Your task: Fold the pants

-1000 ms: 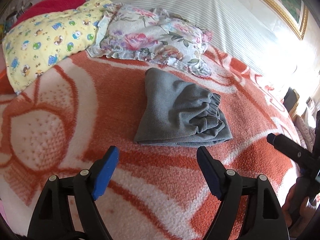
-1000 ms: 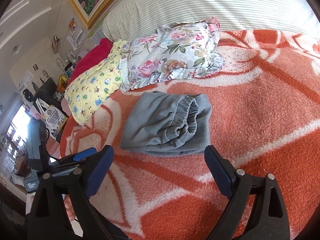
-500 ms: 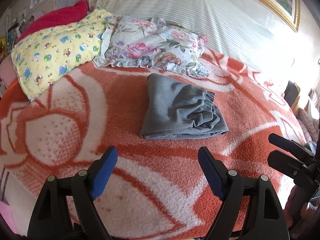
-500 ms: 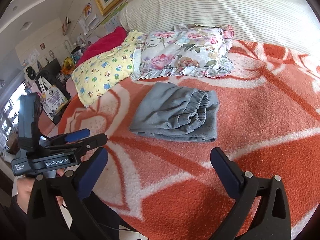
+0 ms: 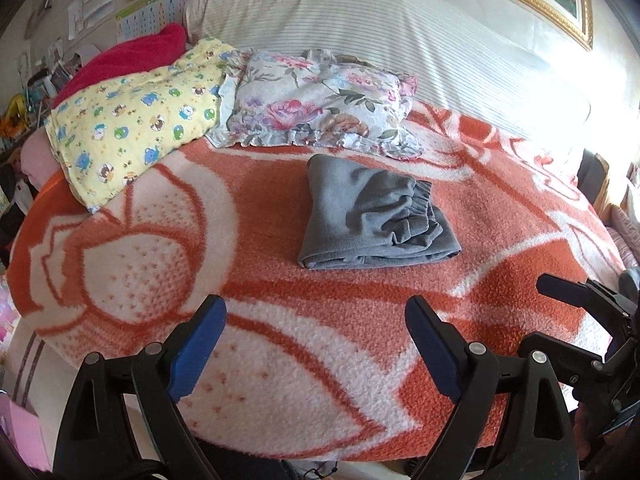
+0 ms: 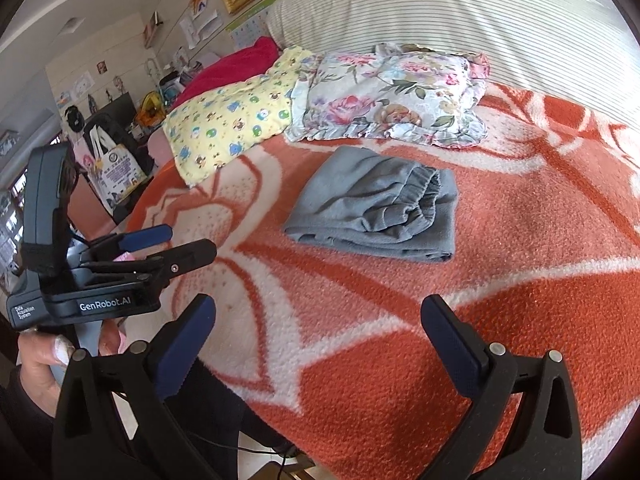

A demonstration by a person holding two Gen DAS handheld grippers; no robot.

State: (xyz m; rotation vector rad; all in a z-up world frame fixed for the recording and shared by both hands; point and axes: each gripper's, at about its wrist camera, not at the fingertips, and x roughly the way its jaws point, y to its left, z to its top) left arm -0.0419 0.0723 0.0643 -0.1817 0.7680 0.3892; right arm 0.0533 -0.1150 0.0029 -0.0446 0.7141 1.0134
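While the folded grey fleece pants (image 5: pixel 374 216) lie on the orange-and-white blanket (image 5: pixel 280 360) just before the floral pillow (image 5: pixel 316 104), the left gripper (image 5: pixel 316 344) and right gripper (image 6: pixel 318 340) hover apart from them, jaws having just opened wide, nothing between.

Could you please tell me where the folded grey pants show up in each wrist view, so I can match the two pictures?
Left wrist view: the folded grey pants lie just right of centre on the orange-and-white blanket, beyond the open left claw.
Right wrist view: the pants lie slightly above centre, beyond the open right claw.
Shared landmark: the floral pillow just behind the pants.
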